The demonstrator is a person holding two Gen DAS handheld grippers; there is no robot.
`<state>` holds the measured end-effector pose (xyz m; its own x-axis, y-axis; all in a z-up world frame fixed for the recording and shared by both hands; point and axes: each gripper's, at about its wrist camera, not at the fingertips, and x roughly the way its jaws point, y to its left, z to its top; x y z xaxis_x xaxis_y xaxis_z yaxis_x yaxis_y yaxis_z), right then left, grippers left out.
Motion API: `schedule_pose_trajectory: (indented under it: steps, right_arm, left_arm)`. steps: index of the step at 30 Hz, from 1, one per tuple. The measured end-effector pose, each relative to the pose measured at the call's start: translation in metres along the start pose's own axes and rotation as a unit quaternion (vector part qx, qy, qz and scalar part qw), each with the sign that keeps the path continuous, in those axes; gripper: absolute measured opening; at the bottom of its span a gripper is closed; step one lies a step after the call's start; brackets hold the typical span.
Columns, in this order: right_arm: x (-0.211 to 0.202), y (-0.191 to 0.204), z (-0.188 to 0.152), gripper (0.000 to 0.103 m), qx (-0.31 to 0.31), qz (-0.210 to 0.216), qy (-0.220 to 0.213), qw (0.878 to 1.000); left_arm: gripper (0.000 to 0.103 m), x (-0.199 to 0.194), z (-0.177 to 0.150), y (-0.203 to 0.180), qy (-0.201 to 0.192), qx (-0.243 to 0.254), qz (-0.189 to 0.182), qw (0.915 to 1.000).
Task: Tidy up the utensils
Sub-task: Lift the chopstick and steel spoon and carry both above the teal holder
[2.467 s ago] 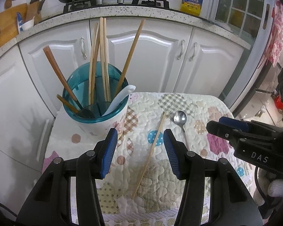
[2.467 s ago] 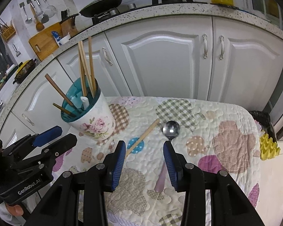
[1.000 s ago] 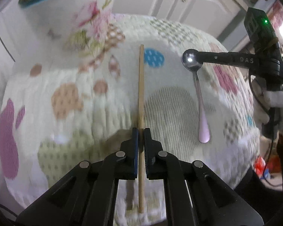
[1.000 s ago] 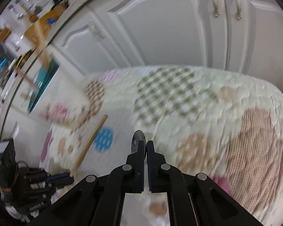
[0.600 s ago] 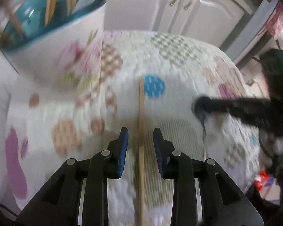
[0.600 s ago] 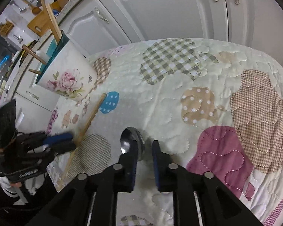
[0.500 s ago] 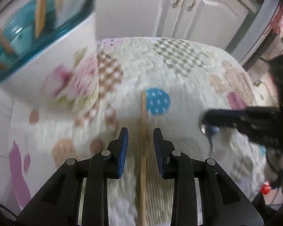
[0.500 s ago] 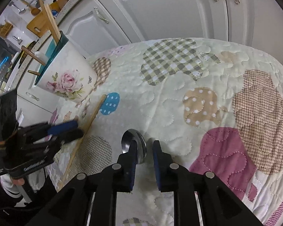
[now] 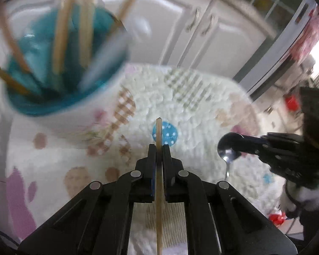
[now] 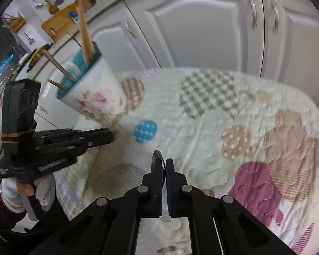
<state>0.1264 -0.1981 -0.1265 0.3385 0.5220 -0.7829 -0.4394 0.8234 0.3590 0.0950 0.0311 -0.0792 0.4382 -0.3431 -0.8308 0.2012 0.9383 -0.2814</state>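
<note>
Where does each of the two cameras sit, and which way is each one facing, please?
Left wrist: sits on the left gripper, looking down its fingers at the chopstick it clamps, the utensil holder beyond; a gloved hand shows.
Right wrist: sits on the right gripper, looking down at the spoon it clamps.
Shared: quilted cloth, holder, cabinets, each other's gripper.

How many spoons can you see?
2. A metal spoon is pinched in the right gripper, and a white spoon stands in the holder cup. More may hide inside the cup.
</note>
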Motion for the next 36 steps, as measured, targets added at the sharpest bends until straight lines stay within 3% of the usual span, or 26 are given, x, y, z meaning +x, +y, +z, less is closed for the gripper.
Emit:
schedule_pose_trajectory:
  steps: [12, 23, 29, 36]
  right_arm:
    - [-0.056, 0.049, 0.021, 0.003, -0.053, -0.015, -0.059, 0.997]
    - [-0.091, 0.091, 0.060, 0.003, -0.070, -0.009, -0.124, 0.990]
    - [-0.099, 0.120, 0.092, 0.003, -0.085, -0.018, -0.158, 0.984]
    - [-0.087, 0.150, 0.132, 0.003, -0.094, -0.044, -0.195, 0.975]
  left_arm:
    - [0.004, -0.121, -0.004, 0.011, -0.106, -0.014, -0.015, 0.9941]
    - [0.004, -0.215, 0.031, 0.040, -0.220, -0.045, 0.011, 0.9744]
    - [0.004, -0.238, 0.069, 0.048, -0.270, -0.049, 0.048, 0.9603]
    - [0.004, -0.229, 0.110, 0.052, -0.314, -0.041, 0.102, 0.9432]
